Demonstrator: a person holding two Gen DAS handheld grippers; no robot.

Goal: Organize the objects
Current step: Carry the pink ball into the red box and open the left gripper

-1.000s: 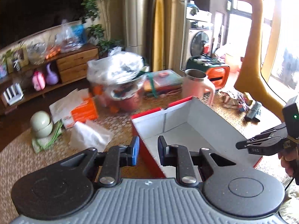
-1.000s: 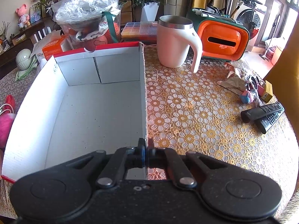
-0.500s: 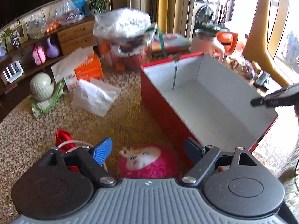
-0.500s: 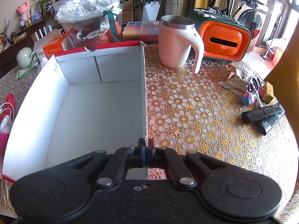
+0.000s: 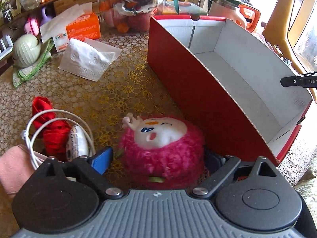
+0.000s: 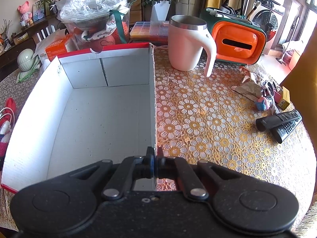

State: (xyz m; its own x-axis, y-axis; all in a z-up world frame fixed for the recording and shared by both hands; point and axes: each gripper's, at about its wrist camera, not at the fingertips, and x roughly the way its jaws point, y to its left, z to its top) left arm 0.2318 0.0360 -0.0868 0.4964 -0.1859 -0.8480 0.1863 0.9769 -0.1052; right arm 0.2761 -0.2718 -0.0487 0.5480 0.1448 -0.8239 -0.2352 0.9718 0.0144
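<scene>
Left fingers (image 5: pixel 103 159) opening wide around the plush (image 5: pixel 162 148), not yet pinched, lined up for a grab. Right fingers (image 6: pixel 150 158) clamped on box wall (image 6: pixel 152 99), steadying it. Plush sits on worktop (image 5: pixel 118 87), touching box.

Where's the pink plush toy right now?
In the left wrist view, the pink plush toy lies on the table between the opening jaws of the left gripper, against the red outer wall of the box.

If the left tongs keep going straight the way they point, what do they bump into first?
Most likely the fluffy pink toy. It already sits between the opening left tongs, with the red box close beside.
</scene>
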